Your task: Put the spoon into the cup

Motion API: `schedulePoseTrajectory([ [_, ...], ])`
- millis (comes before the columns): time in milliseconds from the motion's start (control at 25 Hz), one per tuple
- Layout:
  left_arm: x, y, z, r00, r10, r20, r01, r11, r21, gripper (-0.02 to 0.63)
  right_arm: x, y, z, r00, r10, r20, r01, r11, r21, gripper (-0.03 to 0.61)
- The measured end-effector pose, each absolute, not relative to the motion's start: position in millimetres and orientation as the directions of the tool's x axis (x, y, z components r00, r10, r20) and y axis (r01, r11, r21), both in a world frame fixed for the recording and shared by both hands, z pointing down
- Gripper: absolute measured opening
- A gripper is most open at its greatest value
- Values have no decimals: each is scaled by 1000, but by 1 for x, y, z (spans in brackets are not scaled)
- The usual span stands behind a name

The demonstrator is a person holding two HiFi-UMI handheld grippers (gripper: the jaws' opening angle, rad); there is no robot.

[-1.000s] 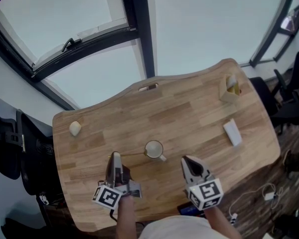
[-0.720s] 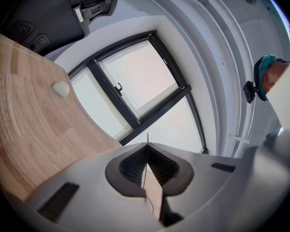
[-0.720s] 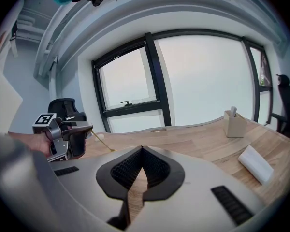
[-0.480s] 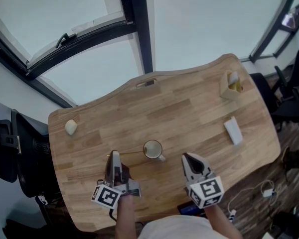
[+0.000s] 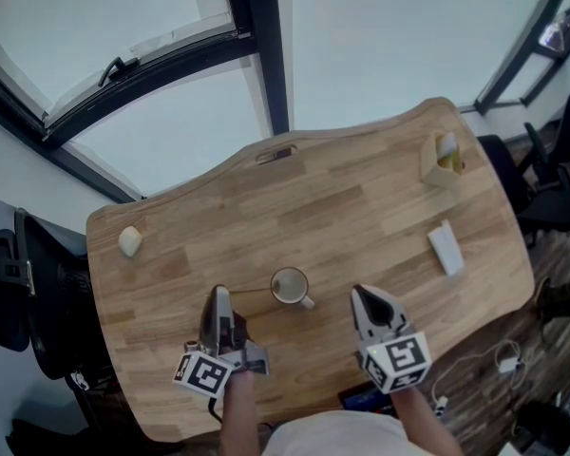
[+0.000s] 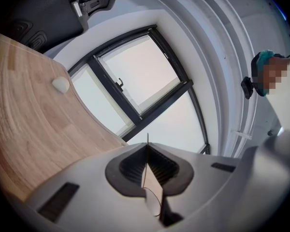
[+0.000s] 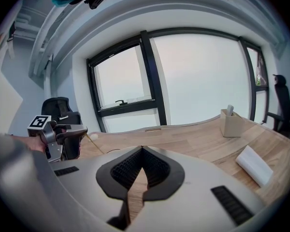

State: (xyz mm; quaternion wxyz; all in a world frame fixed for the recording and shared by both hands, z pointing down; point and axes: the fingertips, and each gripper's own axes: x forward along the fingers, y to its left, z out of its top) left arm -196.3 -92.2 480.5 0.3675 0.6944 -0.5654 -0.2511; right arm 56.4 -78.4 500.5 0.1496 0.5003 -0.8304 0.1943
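The left gripper (image 5: 217,297) has its jaws pressed together on the thin spoon (image 5: 242,292), whose stem runs level over the wooden table (image 5: 361,207) to the left side of the cup (image 5: 290,285). Just right of the cup, the right gripper (image 5: 364,297) has its jaws closed and holds nothing. A white block (image 5: 445,249), a tan box (image 5: 442,162) and a pale lump (image 5: 128,241) lie well apart from them near the table's edges.
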Motion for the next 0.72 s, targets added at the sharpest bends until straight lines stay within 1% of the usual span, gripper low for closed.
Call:
schedulePoseTrajectory([
  [720,-187,-95,491,257,-962,87,-607,-91,790,2,52,-80,507,-471,-757,453,-881,434,-189,-3],
])
